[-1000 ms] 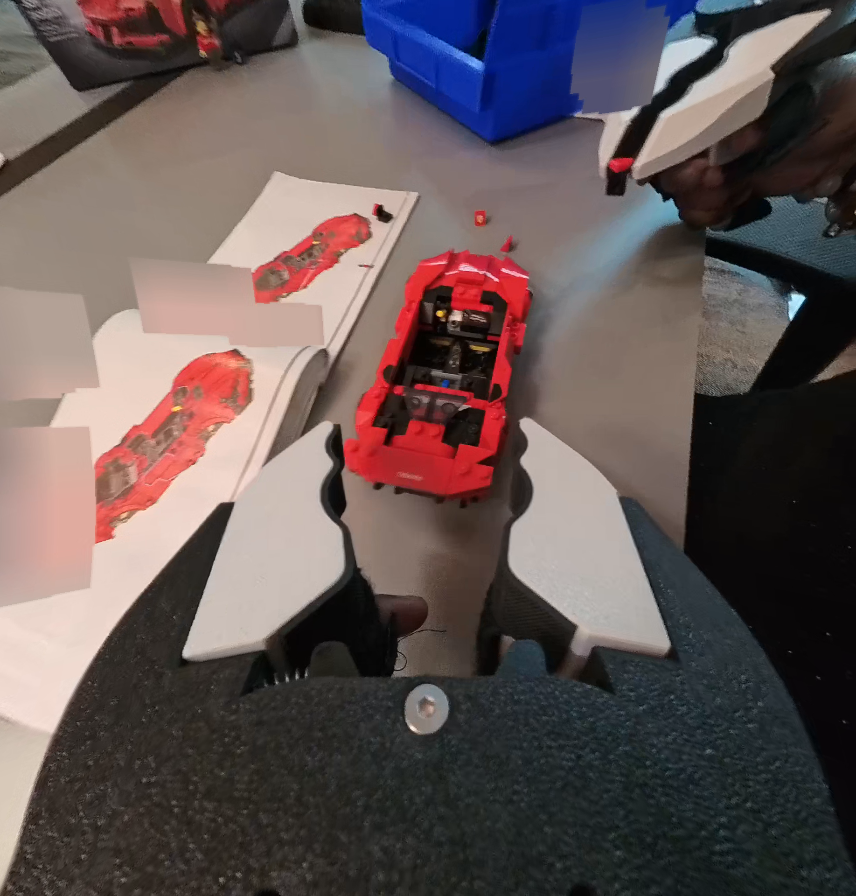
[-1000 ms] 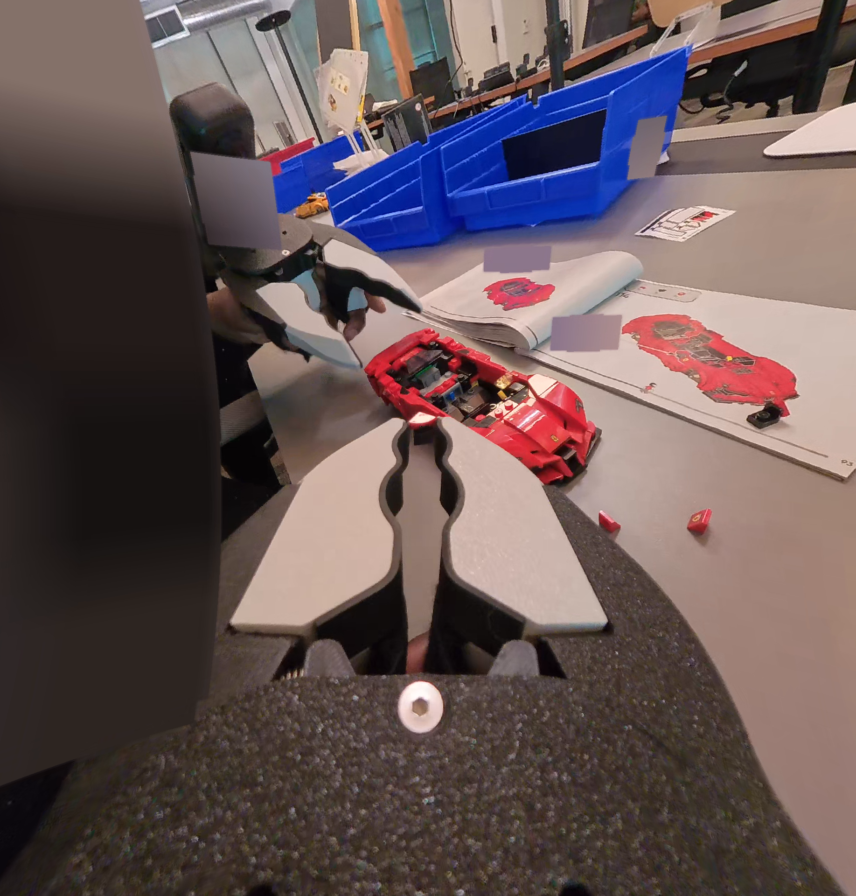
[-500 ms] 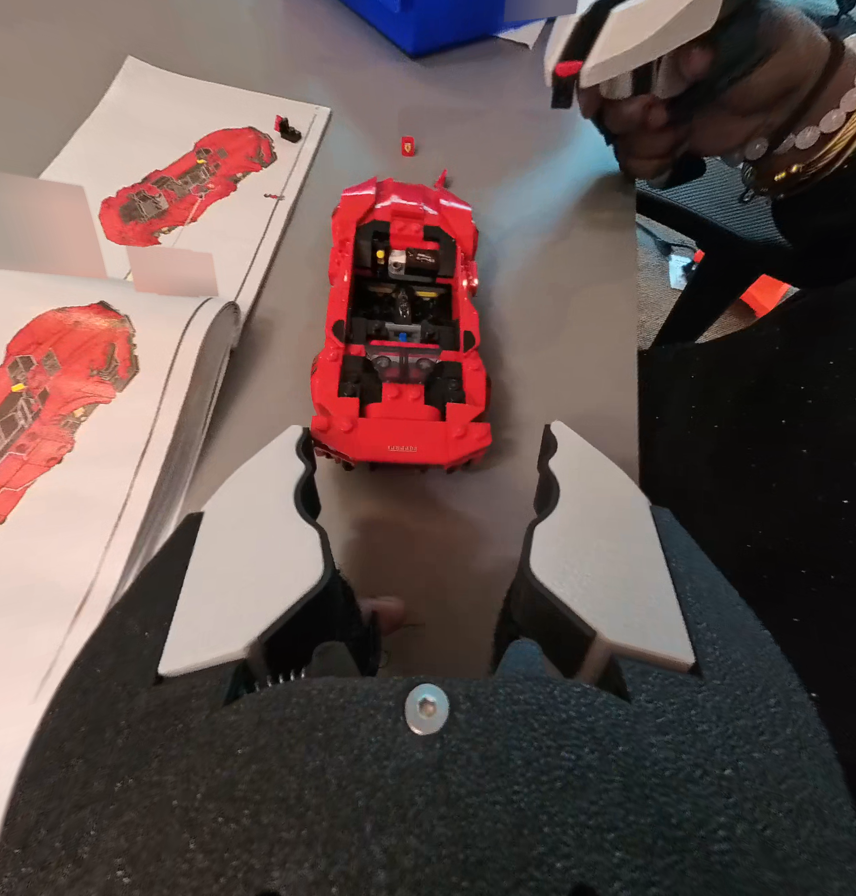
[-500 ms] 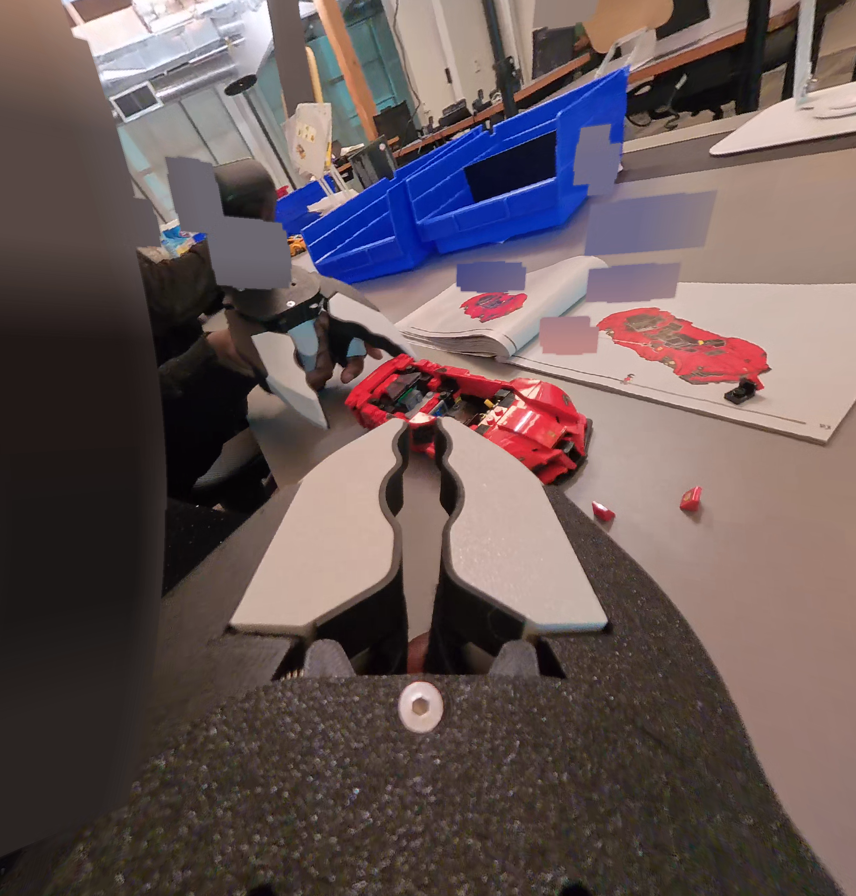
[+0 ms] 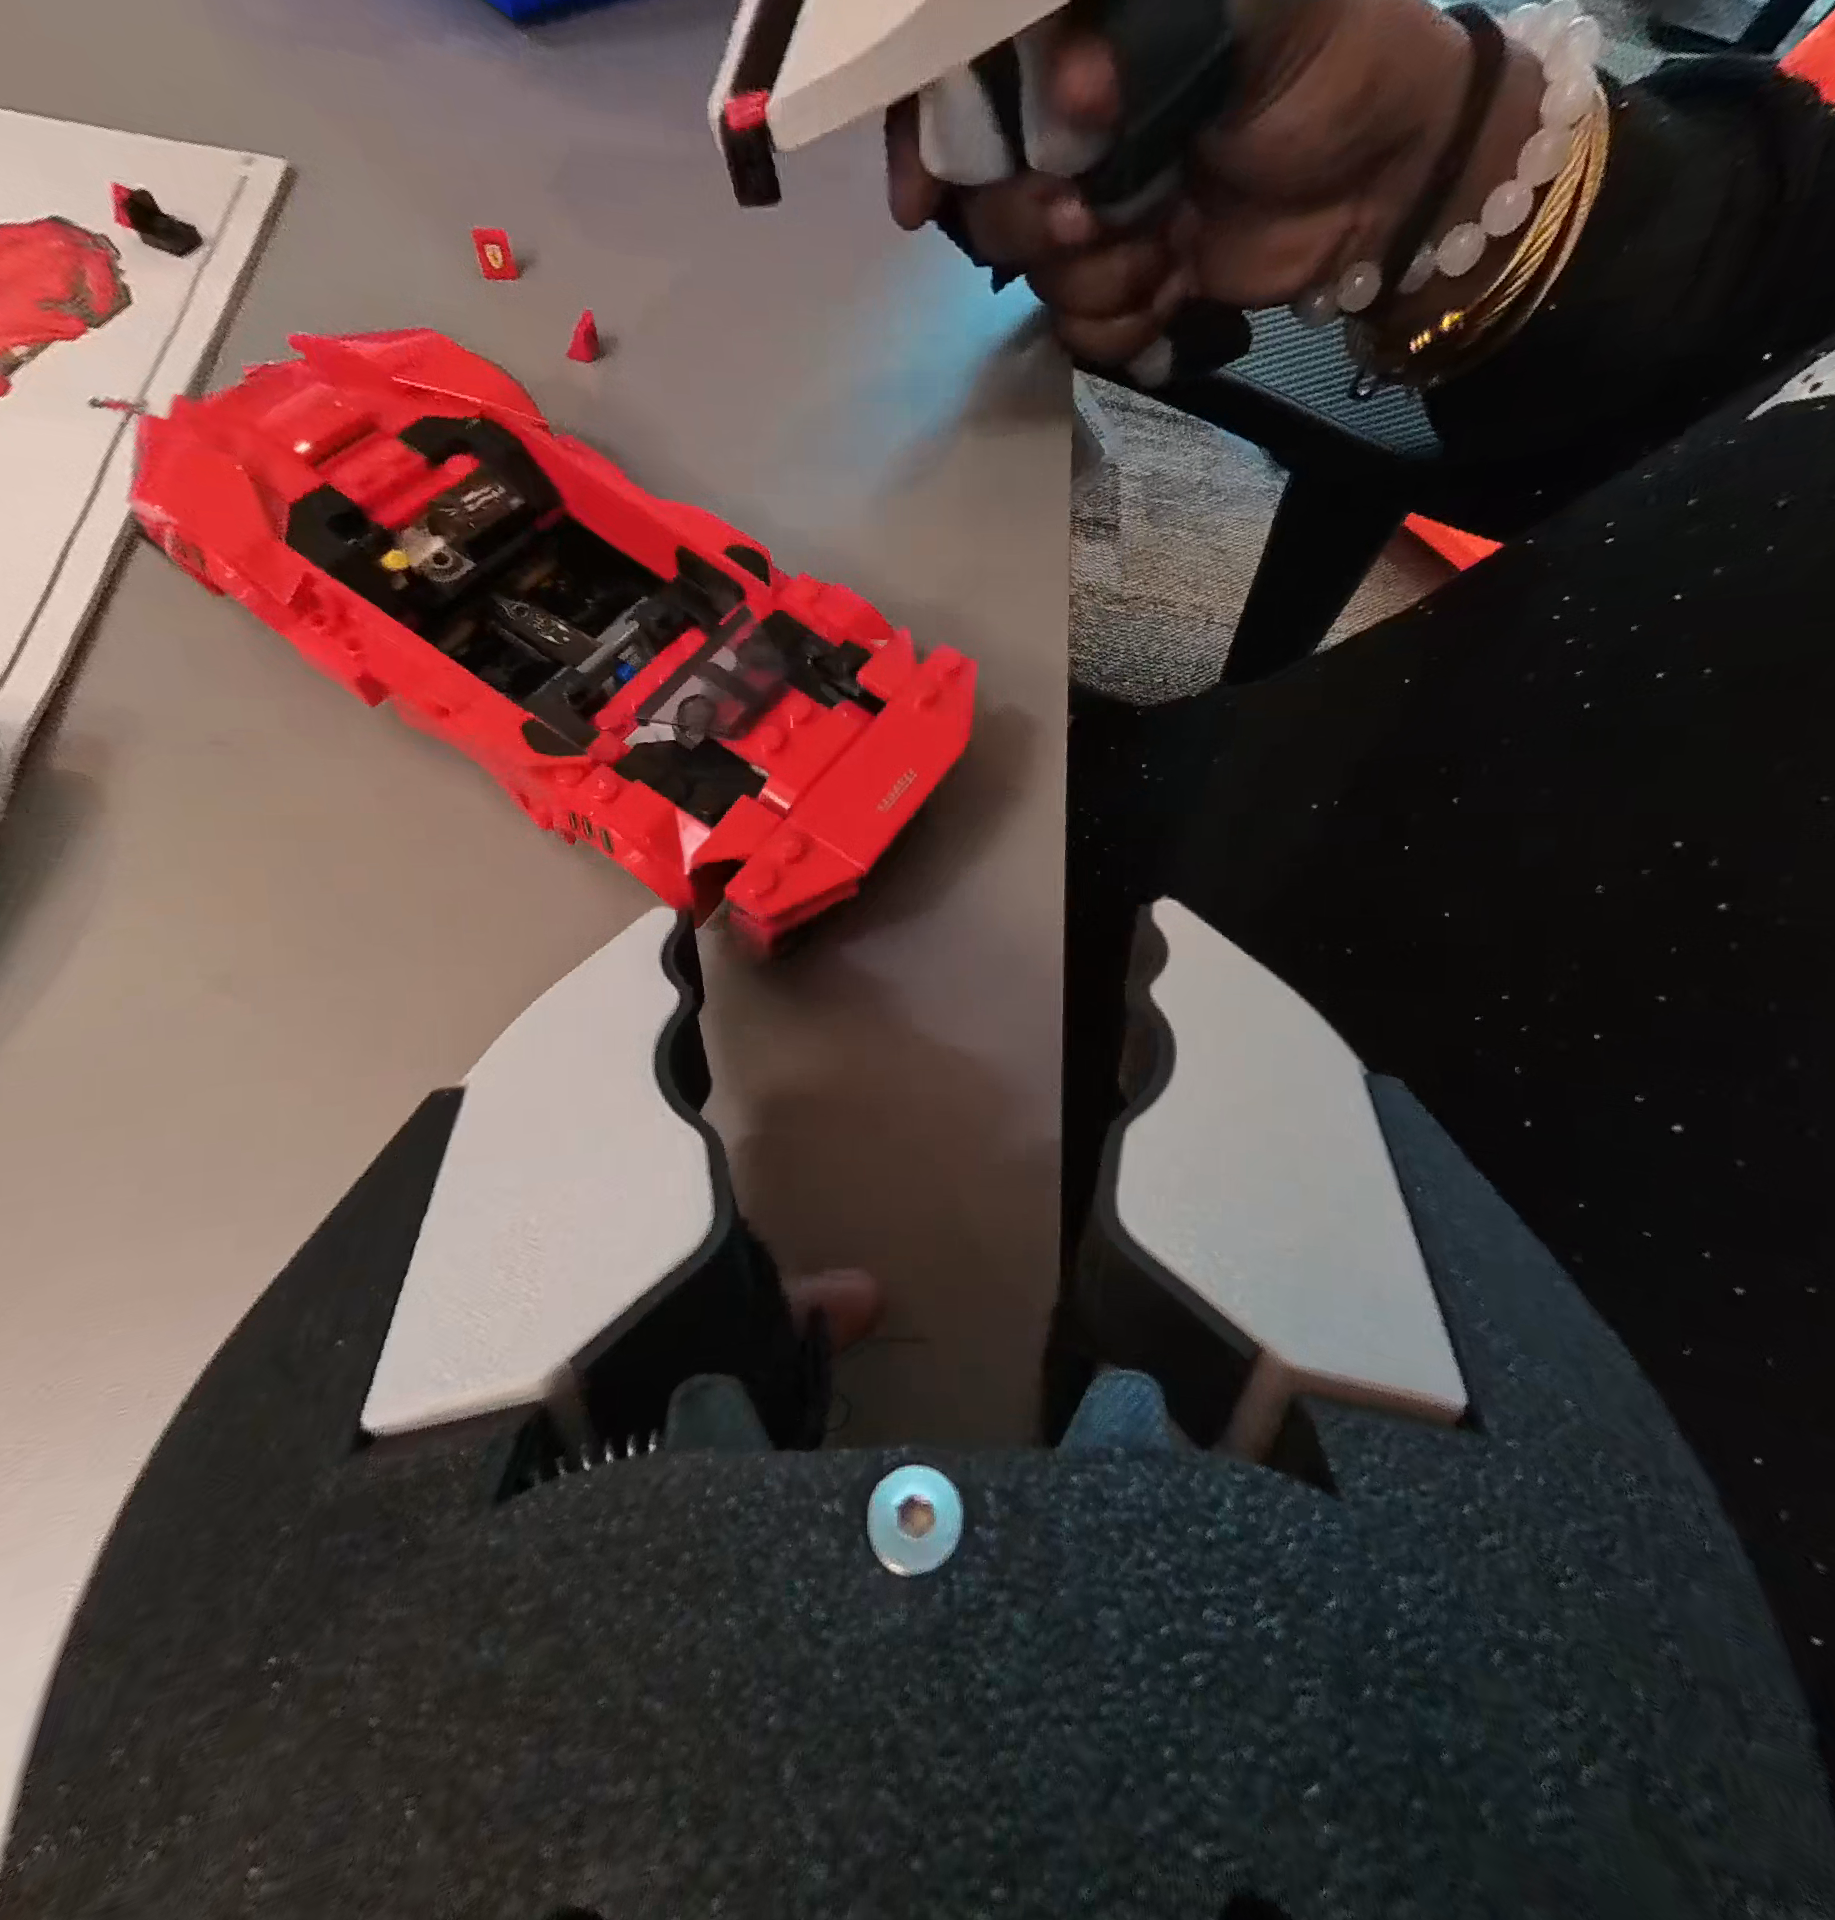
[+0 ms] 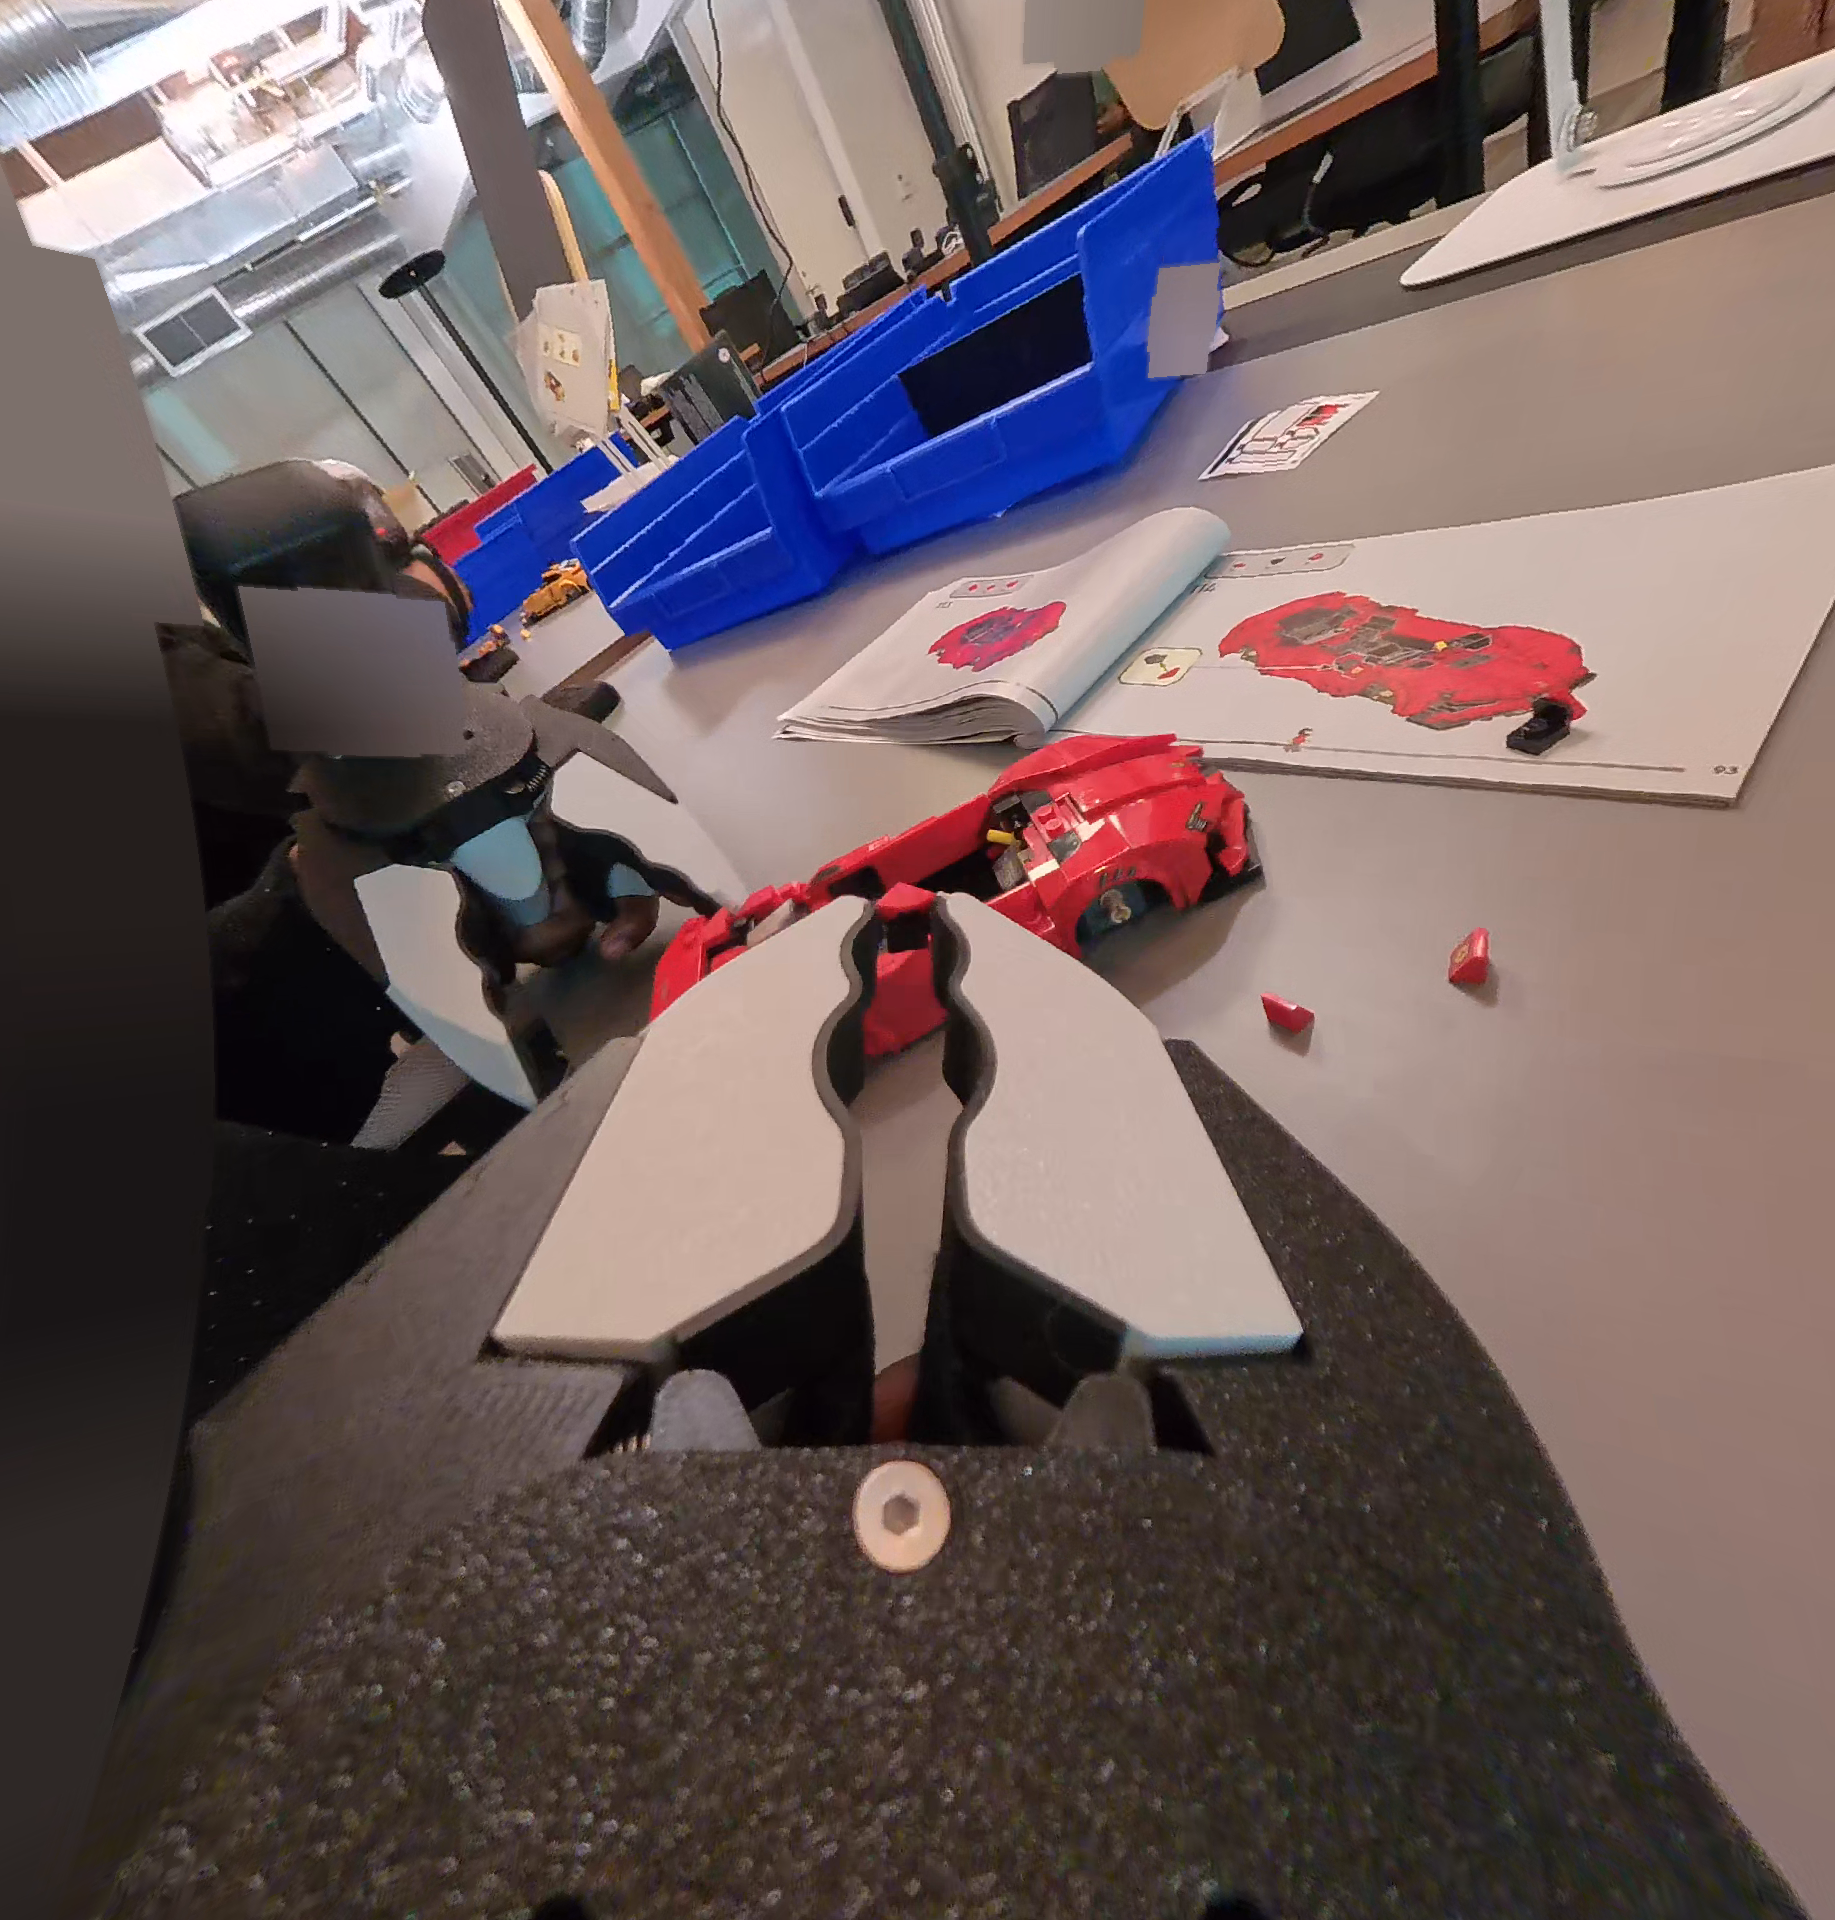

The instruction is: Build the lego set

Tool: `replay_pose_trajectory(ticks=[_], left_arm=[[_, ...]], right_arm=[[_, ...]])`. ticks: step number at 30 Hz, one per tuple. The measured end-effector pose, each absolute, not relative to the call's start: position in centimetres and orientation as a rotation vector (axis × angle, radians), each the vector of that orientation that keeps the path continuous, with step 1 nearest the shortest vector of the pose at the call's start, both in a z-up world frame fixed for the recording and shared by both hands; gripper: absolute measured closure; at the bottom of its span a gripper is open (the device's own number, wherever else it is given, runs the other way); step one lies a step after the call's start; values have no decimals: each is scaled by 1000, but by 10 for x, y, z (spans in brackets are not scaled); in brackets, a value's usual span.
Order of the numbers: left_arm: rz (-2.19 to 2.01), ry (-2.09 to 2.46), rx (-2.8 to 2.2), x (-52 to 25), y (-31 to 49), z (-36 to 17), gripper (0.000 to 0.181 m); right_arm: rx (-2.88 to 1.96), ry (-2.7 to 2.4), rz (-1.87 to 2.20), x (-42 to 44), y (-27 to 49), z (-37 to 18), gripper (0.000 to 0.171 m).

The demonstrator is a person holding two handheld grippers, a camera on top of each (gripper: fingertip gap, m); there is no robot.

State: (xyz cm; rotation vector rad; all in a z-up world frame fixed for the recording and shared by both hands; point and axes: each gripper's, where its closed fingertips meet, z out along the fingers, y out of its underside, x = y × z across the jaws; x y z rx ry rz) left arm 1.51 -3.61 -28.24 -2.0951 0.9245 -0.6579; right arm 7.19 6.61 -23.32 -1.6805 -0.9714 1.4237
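A red lego car (image 5: 539, 623) with an open black interior lies slantwise on the grey table (image 5: 269, 1039), its rear end near the table's right edge. My left gripper (image 5: 918, 925) is open and empty; its left fingertip (image 5: 674, 935) is at the car's rear corner. My right gripper (image 6: 905, 914) is shut on a small red and black piece (image 6: 905, 906) and hovers above the car (image 6: 1079, 862). It also shows at the top of the left wrist view (image 5: 752, 145). The left gripper (image 6: 539, 935) shows at the left of the right wrist view.
An open instruction booklet (image 6: 1412, 665) lies beyond the car, with a small black piece (image 6: 1536, 727) on its page. Two loose red pieces (image 6: 1287, 1013) (image 6: 1469, 956) lie by the car's nose. Blue bins (image 6: 892, 468) stand at the back. The table edge (image 5: 1067, 623) runs beside the car. My right fingertips sit around 12 cm from my left ones.
The car now lies slantwise, its rear swung toward the table edge. My left gripper has come up to its rear corner. My right gripper, still holding its piece, has come nearer the car.
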Motion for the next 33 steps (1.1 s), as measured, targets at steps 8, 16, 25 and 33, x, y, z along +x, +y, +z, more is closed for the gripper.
replay_pose_trajectory(ticks=[8,16,25,33], left_arm=[[-586,928,-2053,-12,-22,-269,112],[-497,1056,-1796,-8,29,-229,171],[-558,1202,-1788,13,54,-242,175],[-556,1237,-1786,18,53,-245,172]], right_arm=[[-1610,-1069,1277,71,71,-232,162],[-1600,-1082,1283,66,80,-227,162],[-1647,-1102,1307,60,76,-231,162],[-1609,-1264,1150,58,84,-228,162]])
